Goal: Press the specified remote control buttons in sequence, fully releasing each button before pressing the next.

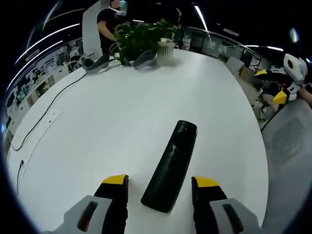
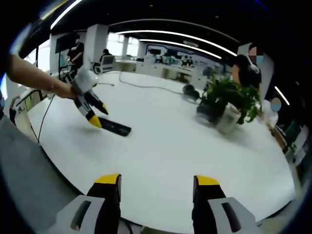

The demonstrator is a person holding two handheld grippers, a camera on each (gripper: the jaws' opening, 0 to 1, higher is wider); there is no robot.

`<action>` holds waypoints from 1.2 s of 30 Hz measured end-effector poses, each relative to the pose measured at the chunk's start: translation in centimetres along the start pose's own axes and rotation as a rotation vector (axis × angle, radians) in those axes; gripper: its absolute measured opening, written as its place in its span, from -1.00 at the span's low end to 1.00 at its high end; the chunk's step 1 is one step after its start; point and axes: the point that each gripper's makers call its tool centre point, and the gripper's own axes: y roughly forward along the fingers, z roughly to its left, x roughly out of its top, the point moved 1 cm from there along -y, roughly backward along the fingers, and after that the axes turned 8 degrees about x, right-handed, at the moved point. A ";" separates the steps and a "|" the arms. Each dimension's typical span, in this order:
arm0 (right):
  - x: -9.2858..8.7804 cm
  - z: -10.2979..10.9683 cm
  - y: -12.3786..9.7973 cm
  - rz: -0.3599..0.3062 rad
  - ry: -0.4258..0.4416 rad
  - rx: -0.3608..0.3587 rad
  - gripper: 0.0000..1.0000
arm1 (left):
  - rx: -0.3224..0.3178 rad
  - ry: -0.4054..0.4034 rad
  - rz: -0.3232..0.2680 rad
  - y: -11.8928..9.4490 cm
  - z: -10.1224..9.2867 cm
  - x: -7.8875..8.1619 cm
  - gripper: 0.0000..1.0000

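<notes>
Remote control [image 1: 171, 165] lies on table [image 1: 122, 122]

Left hand-held gripper [image 1: 160, 187] and right hand-held gripper [image 2: 156, 187] both gape, holding nothing.

A leafy green plant in a white ribbed pot [image 1: 165, 48] stands at the far side of the round white counter [image 1: 122, 122], with two grey curved objects [image 1: 145, 59] just beside it. A thin black cable [image 1: 44, 117] trails across the counter's surface, and a person in dark clothes [image 1: 107, 24] stands behind the plant.
</notes>
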 end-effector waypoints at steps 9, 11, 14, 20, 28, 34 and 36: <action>-0.1 0.1 0.0 0.005 -0.004 0.008 0.09 | 0.007 0.053 0.008 0.3 -0.1 -0.3 -0.16; -0.1 0.0 0.0 0.004 -0.002 0.008 0.08 | 0.007 0.083 0.000 0.3 -0.2 -0.3 -0.20; -0.1 0.0 0.0 0.003 -0.003 0.008 0.08 | -0.001 0.085 -0.001 0.1 -0.6 -0.4 -0.31; -0.1 0.1 0.1 0.003 -0.007 0.013 0.04 | -0.004 0.131 -0.011 0.0 -0.9 -0.4 -0.45; -0.1 0.2 0.0 0.003 -0.009 0.016 0.03 | -0.009 0.169 -0.009 -0.2 -1.4 -0.6 -0.51; 0.0 0.2 0.0 0.000 -0.011 0.018 0.01 | -0.026 0.190 0.000 -0.4 -1.8 -0.8 -0.51; 0.0 0.3 0.1 0.000 -0.010 0.021 0.01 | -0.035 0.202 0.004 -0.4 -2.1 -1.0 -0.51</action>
